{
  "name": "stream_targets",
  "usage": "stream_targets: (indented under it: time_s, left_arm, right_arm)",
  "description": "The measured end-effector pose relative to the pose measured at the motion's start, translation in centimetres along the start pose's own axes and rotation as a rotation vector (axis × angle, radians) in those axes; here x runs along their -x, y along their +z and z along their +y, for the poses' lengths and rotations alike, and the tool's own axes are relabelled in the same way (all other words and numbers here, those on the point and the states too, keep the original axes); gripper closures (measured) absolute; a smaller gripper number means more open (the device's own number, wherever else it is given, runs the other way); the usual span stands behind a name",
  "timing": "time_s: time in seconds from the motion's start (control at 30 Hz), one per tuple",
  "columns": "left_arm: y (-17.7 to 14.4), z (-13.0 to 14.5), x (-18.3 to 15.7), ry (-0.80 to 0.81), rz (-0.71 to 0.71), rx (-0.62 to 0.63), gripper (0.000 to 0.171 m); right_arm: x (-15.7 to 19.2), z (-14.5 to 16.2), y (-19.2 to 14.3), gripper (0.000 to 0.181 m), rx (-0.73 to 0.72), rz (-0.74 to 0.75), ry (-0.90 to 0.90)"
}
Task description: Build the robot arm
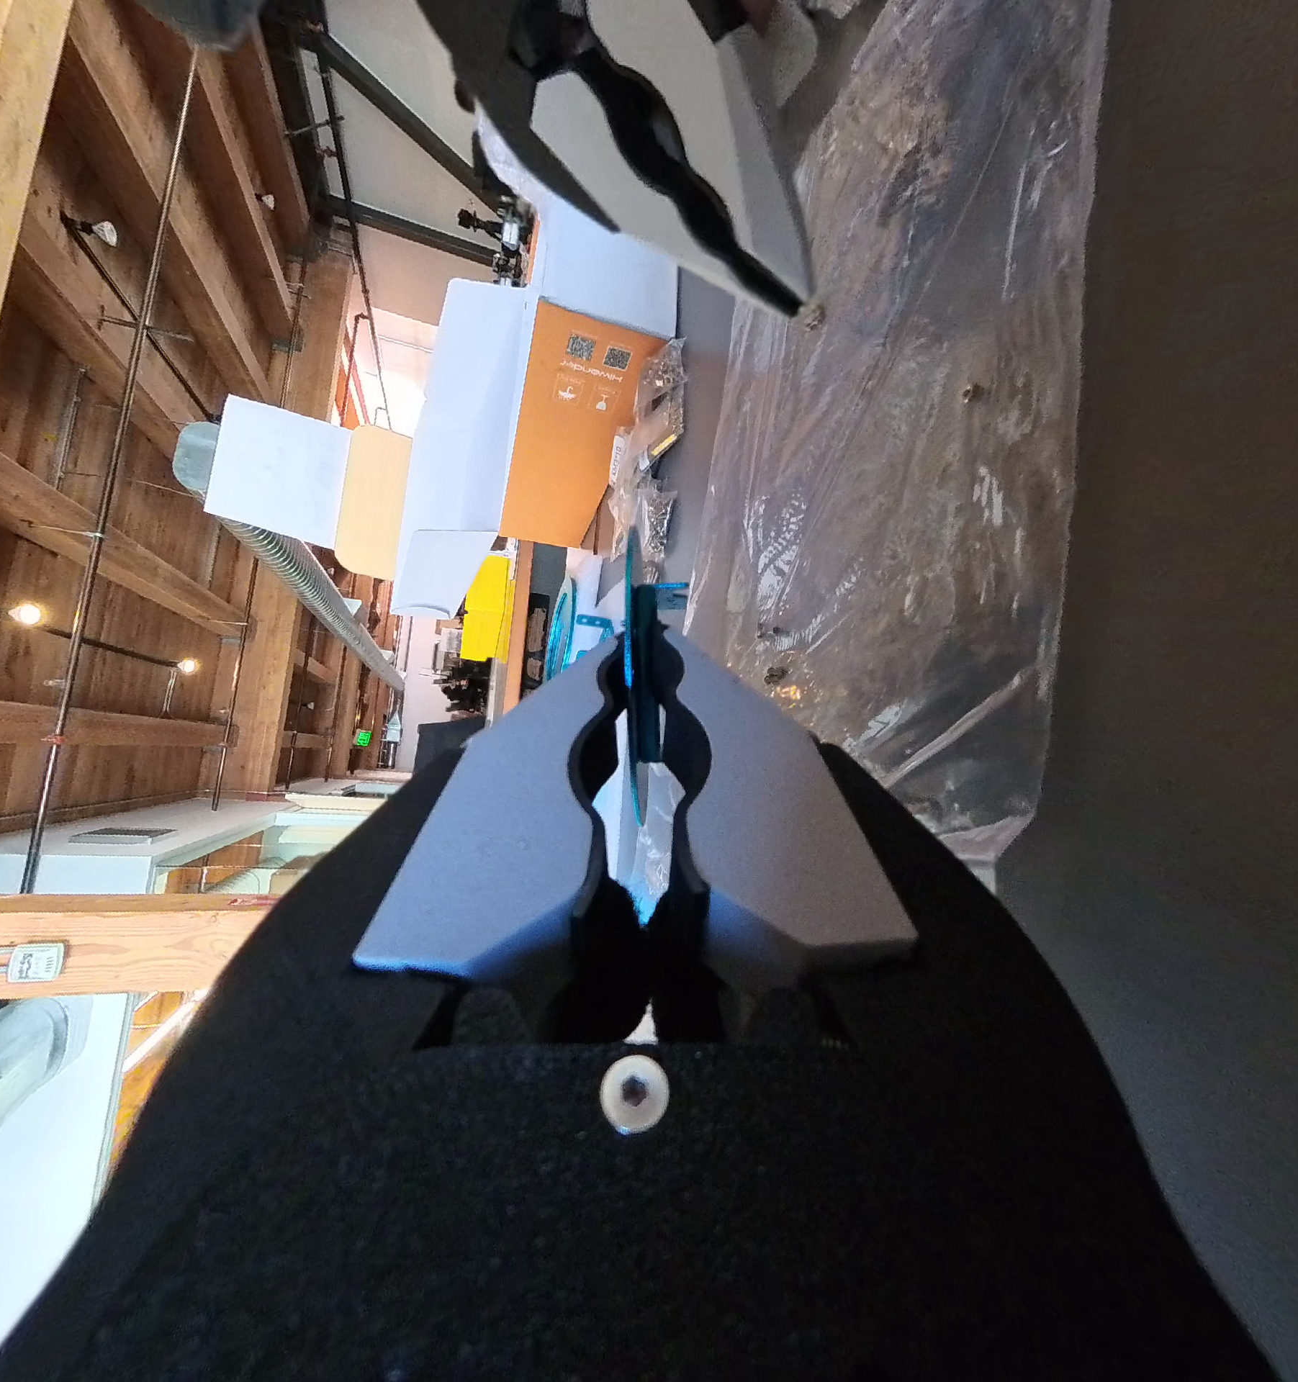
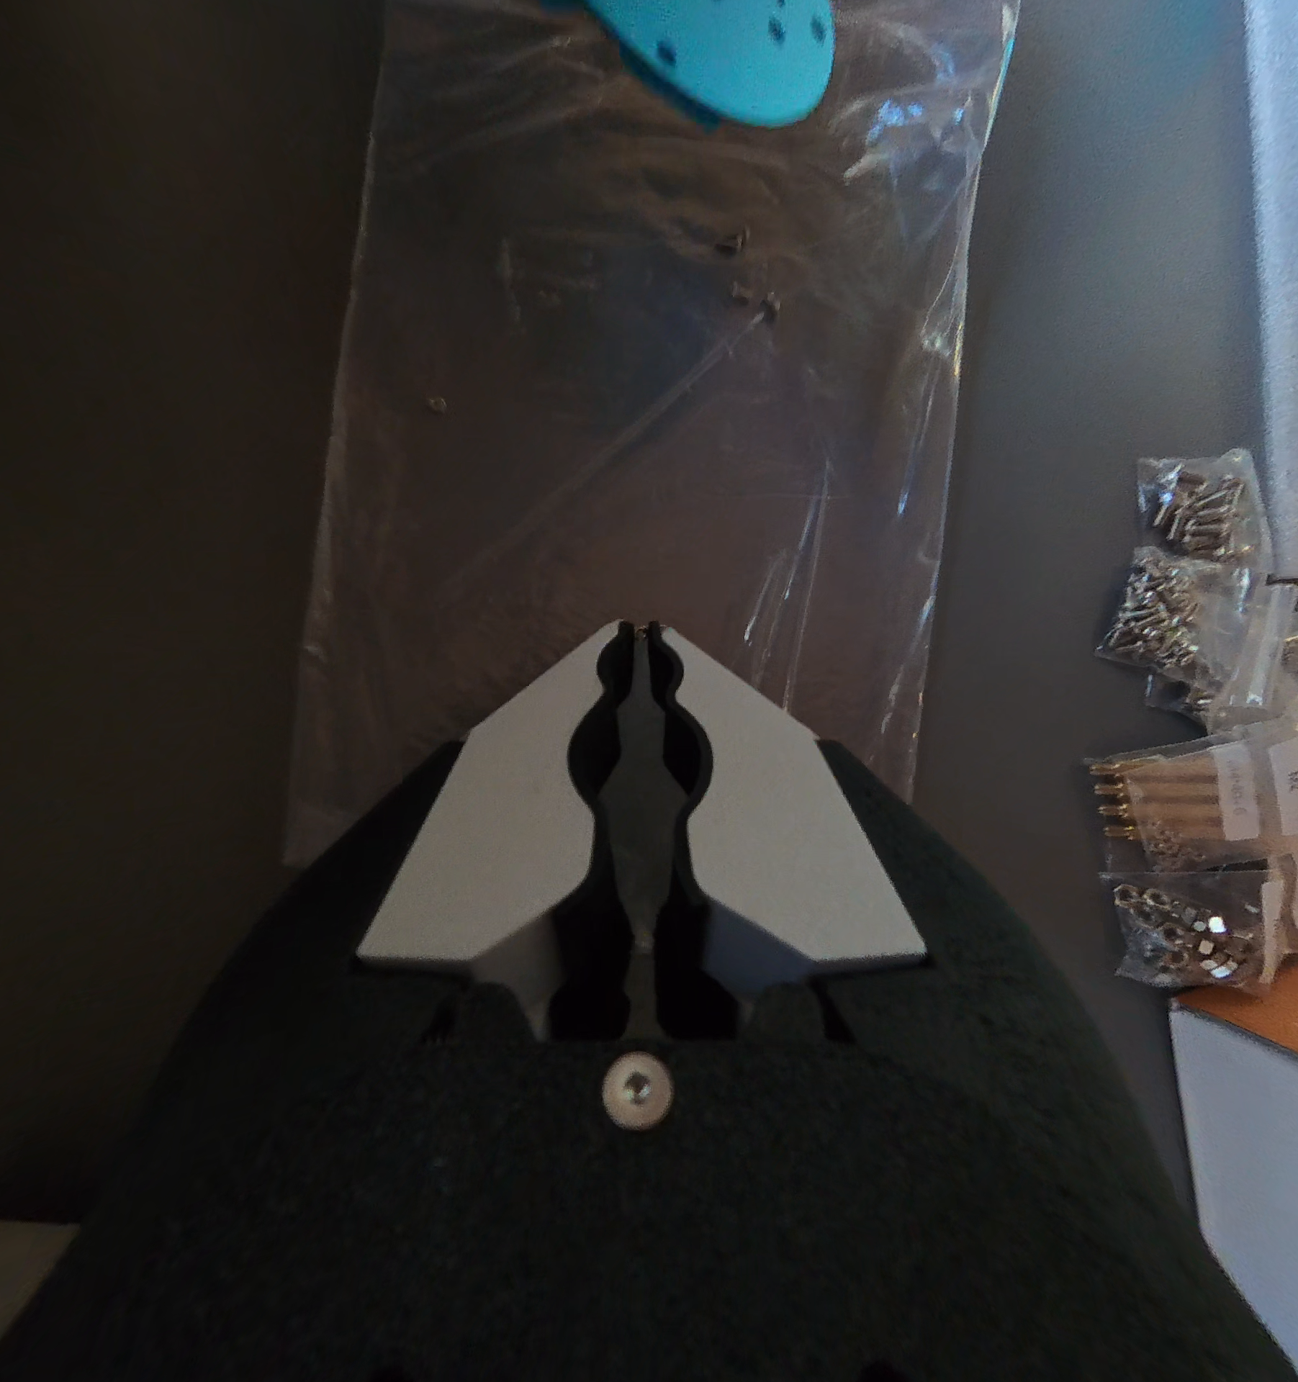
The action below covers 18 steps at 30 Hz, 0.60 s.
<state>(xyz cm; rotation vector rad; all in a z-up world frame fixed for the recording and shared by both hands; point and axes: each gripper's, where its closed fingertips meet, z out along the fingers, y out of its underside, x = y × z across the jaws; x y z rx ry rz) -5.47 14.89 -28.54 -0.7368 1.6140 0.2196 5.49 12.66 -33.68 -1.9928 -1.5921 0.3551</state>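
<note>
My left gripper (image 1: 642,636) is shut on a thin teal metal plate (image 1: 646,703), seen edge-on between the fingers and held above the table. The plate also shows at the top of the right wrist view (image 2: 720,52), flat side up, with small holes. My right gripper (image 2: 640,628) is shut on a tiny screw (image 2: 642,632) at its very tips, over a clear plastic bag (image 2: 631,449). In the left wrist view the right gripper (image 1: 795,303) comes in from the top, with the screw (image 1: 812,314) at its tip close to the bag (image 1: 892,449).
Loose small screws (image 2: 769,303) lie on the bag, which lies on a grey table (image 2: 144,374). Several bags of screws and nuts (image 2: 1192,598) are piled at the right. An orange and white box (image 1: 556,419) stands beyond, with more teal parts (image 1: 578,621) near it.
</note>
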Motion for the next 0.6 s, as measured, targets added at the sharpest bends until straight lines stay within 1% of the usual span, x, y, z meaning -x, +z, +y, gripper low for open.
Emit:
stream_targets:
  time_s: [0.07, 0.17, 0.3, 0.37, 0.5, 0.6]
  left_arm:
    - [0.0, -0.2, -0.2, 0.009, 0.003, -0.006, 0.169]
    - [0.1, -0.4, -0.5, 0.033, 0.001, -0.009, 0.168]
    - [0.1, -0.7, -0.6, 0.069, -0.013, -0.010, 0.169]
    - [0.1, -0.9, -0.6, 0.097, -0.028, -0.008, 0.169]
    - [0.0, -1.1, -0.5, 0.165, -0.061, 0.000, 0.169]
    - [-0.1, -1.2, -0.4, 0.188, -0.073, 0.003, 0.169]
  right_arm:
    - [0.1, -1.4, -0.5, 0.178, -0.048, -0.006, -0.013]
    - [0.4, -4.7, -1.3, 0.178, -0.119, -0.060, -0.038]
    - [1.0, -9.3, -1.4, 0.178, -0.162, -0.144, -0.118]
    - [0.9, -11.0, -1.1, 0.178, -0.173, -0.178, -0.138]
    - [0.9, -12.1, 0.3, 0.178, -0.162, -0.235, -0.135]
    - [1.1, -12.2, 1.1, 0.178, -0.151, -0.227, -0.151]
